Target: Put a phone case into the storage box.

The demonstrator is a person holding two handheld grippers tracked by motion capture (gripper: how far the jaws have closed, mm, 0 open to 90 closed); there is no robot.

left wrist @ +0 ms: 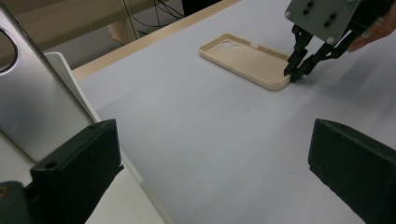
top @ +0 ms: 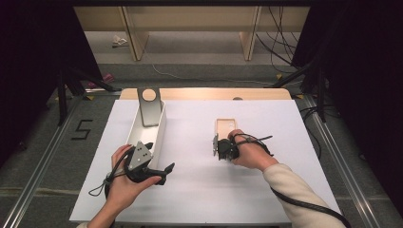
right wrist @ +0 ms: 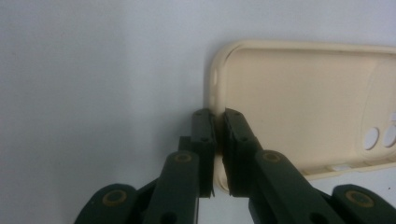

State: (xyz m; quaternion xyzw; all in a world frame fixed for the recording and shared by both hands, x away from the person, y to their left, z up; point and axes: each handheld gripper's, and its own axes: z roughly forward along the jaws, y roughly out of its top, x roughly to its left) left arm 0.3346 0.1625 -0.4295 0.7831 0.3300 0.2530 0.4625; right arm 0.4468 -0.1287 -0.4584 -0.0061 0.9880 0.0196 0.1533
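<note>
While the right gripper (right wrist: 218, 154) pinches the phone case (right wrist: 299, 102) rim, the white tray (top: 159, 135) sits well apart, left gripper (left wrist: 210, 172) open.

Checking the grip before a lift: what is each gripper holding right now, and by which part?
The right gripper pinches the beige phone case by its short end wall. The left gripper is open, holding nothing.

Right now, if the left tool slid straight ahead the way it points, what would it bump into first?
Probably nothing soon: bare table lies ahead of the left tool. Farther along sits the phone case, slightly right; depth is hard to judge.
</note>
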